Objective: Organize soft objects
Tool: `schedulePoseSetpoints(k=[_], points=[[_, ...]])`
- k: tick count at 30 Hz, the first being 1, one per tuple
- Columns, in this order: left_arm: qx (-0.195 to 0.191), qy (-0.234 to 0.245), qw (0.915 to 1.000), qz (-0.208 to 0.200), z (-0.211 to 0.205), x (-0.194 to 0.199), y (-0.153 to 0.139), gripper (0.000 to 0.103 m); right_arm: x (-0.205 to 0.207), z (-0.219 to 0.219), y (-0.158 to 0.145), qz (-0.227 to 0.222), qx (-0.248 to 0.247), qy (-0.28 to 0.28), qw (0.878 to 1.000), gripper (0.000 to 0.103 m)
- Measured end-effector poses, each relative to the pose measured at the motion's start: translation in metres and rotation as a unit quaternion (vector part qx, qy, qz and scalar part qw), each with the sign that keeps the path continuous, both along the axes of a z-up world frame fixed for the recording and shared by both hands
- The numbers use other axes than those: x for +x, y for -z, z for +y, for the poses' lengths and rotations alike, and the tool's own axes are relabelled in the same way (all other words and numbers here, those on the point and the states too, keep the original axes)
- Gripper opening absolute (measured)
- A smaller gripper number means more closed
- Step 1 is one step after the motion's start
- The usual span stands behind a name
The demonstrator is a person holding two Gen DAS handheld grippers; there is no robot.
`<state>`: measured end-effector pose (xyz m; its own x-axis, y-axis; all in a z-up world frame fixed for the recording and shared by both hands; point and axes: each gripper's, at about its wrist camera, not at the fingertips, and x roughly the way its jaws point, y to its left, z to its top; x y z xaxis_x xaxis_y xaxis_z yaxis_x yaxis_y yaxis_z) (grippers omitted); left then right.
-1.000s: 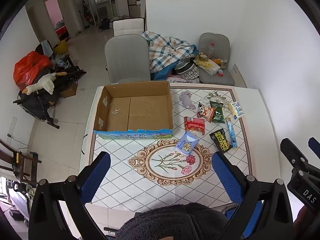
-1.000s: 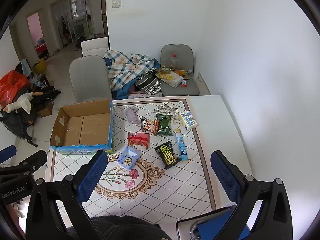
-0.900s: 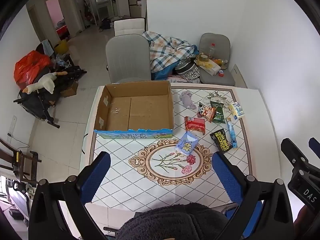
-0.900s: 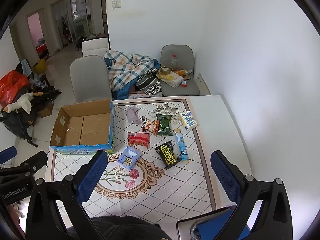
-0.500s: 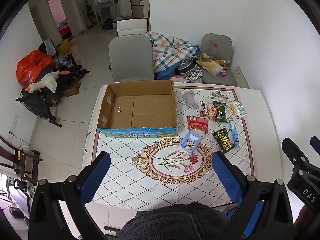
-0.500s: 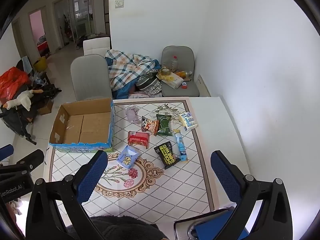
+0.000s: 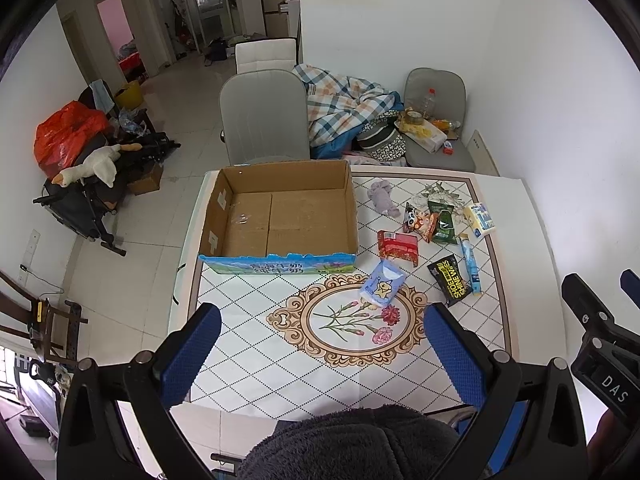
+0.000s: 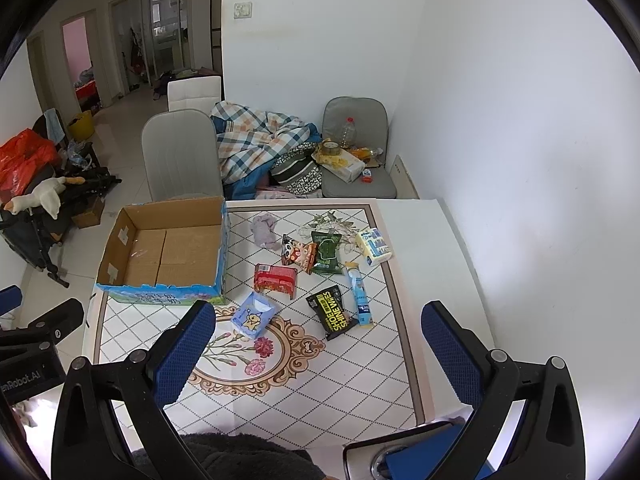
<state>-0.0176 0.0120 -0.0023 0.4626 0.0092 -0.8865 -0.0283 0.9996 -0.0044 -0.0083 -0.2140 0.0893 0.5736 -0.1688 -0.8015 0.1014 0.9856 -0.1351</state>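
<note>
Both my grippers are hanging back over the near edge of the desk [image 7: 248, 344], left gripper [image 7: 320, 332] and right gripper [image 8: 316, 328] each with fingers spread wide and nothing in them, basically so I get the whole layout in view before committing. Closest to me is the blue tissue pack [image 8: 253, 315], lying tilted at the edge of the flower medallion, so it's probably my first grab. Just past it sit the red pack [image 8: 275, 278] and the black shoe wipes pouch [image 8: 332, 312] with the blue tube [image 8: 359, 294] right beside it. Further out are the panda snack bag [image 8: 297, 254], the green bag [image 8: 326, 252] and the white-blue pack [image 8: 374, 247], then the grey cloth lump [image 8: 265, 230] near the far edge. The cardboard box [image 7: 276, 256] is open and empty on the left side, so I guess everything squishy gets dropped in there.
</note>
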Motion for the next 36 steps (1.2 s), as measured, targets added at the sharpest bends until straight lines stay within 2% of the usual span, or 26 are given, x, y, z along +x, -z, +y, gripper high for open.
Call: schedulePoseSetpoints(k=[13,36], points=[[-0.002,0.0,1.0,0.002,0.001,0.0,0.0,0.103,0.001,0.005,0.007,0.012,0.017,-0.003,1.0,0.103],[-0.002,0.003,1.0,0.003,0.005,0.005,0.009,0.103,0.005,0.015,0.007,0.004,0.006,0.002,1.0,0.103]])
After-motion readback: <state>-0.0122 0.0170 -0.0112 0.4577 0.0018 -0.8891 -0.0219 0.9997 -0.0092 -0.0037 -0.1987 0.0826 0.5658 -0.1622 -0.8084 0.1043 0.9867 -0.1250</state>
